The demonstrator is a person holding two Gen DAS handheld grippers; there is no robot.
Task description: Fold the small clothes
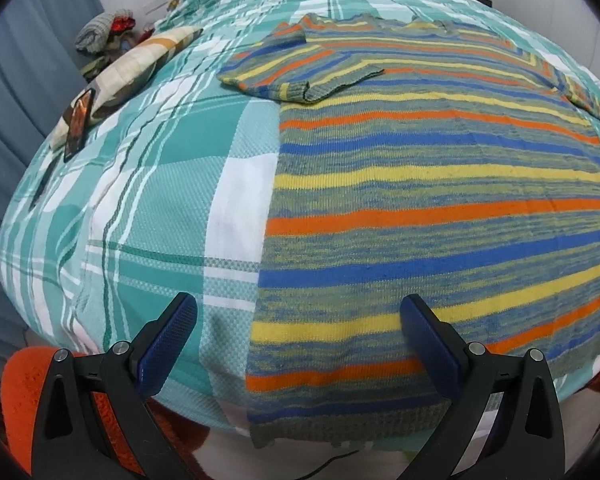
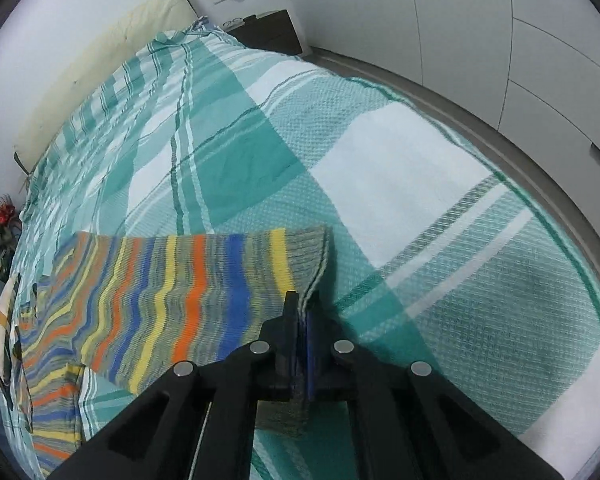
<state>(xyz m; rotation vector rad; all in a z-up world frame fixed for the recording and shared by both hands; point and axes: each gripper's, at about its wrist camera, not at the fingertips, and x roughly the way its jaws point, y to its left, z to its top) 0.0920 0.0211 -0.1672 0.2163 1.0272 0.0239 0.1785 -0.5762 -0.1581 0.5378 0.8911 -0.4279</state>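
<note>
My right gripper (image 2: 305, 320), bottom centre, pinches the striped sweater (image 1: 440, 208) sleeve cuff; my left gripper (image 1: 298, 316) hangs wide open over its hem.

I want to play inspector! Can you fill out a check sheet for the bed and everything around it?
Surface: bed with a green-white checked cover.
Job's things: striped sweater lying flat, one sleeve folded in; other sleeve's cuff lifted.
Clutter: pillow, dark card on it.
Grippers: left tool open over the hem; right tool shut on the cuff.
Cables: one thin cable below the bed edge.
Surroundings: curtain, nightstand, white cupboards.
</note>
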